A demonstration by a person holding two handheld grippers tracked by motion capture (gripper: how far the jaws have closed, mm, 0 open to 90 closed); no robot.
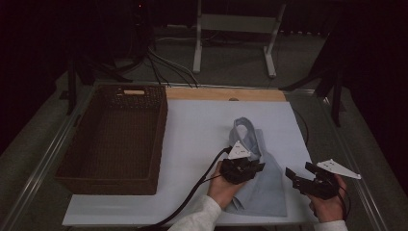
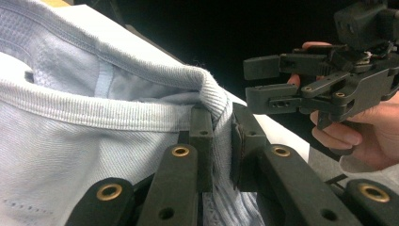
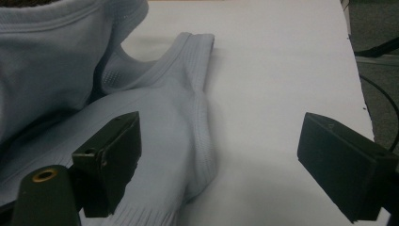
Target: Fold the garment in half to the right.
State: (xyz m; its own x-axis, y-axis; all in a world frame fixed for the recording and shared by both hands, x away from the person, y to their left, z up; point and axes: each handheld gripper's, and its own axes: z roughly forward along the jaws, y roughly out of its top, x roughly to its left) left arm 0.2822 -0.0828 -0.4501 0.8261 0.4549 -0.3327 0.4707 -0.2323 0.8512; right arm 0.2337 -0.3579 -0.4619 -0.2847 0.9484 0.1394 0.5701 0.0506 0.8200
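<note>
While the left gripper (image 2: 221,136) pinches a ribbed edge of the pale blue knit shirt (image 1: 260,178) lying on the white table sheet (image 1: 192,130), the right gripper (image 1: 294,174) hangs spread beside it; a brown wicker basket (image 1: 77,159) sits left, the room dark.

Dim and grainy in the high view, black beyond the wicker basket (image 1: 115,139); brightest on the white sheet (image 1: 202,130) beside it. Soft, short shadows under the pale blue shirt (image 3: 155,122) in the right gripper view, no glare. Nearest black tongs (image 2: 221,141) blurred in the left gripper view; ribbed hem just behind them sharp.
</note>
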